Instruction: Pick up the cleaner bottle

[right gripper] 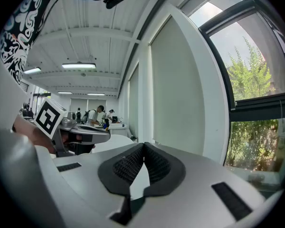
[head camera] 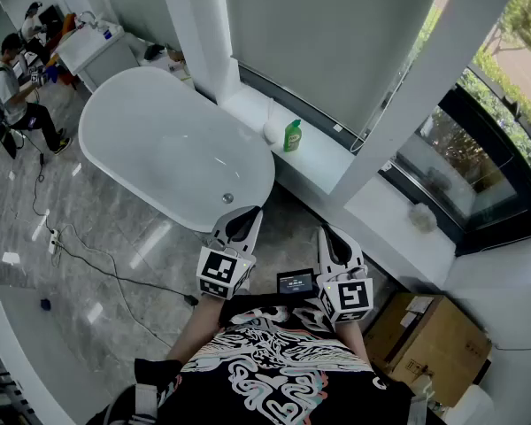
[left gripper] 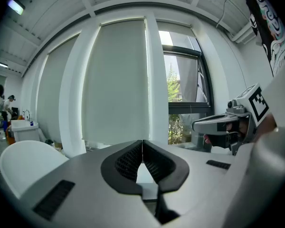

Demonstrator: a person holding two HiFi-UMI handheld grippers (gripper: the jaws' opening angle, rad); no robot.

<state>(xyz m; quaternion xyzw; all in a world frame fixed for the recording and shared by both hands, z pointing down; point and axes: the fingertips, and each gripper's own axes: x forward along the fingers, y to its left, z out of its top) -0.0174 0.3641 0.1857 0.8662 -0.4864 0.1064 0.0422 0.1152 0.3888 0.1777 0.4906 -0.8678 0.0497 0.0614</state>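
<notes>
A green cleaner bottle (head camera: 292,135) stands upright on the white window ledge (head camera: 327,158) behind the bathtub, next to a small white round object (head camera: 273,131). My left gripper (head camera: 245,218) and right gripper (head camera: 329,235) are held close to my body, well short of the bottle, pointing toward the ledge. In the left gripper view the left gripper (left gripper: 142,144) has its jaws shut with nothing between them. In the right gripper view the right gripper (right gripper: 143,147) is likewise shut and empty. The bottle shows in neither gripper view.
A white oval bathtub (head camera: 133,122) stands to the left on the grey marble floor. White pillars (head camera: 203,25) rise behind the ledge. A cardboard box (head camera: 434,343) sits at lower right. A cable (head camera: 106,268) runs across the floor. People (head camera: 13,87) sit at far left.
</notes>
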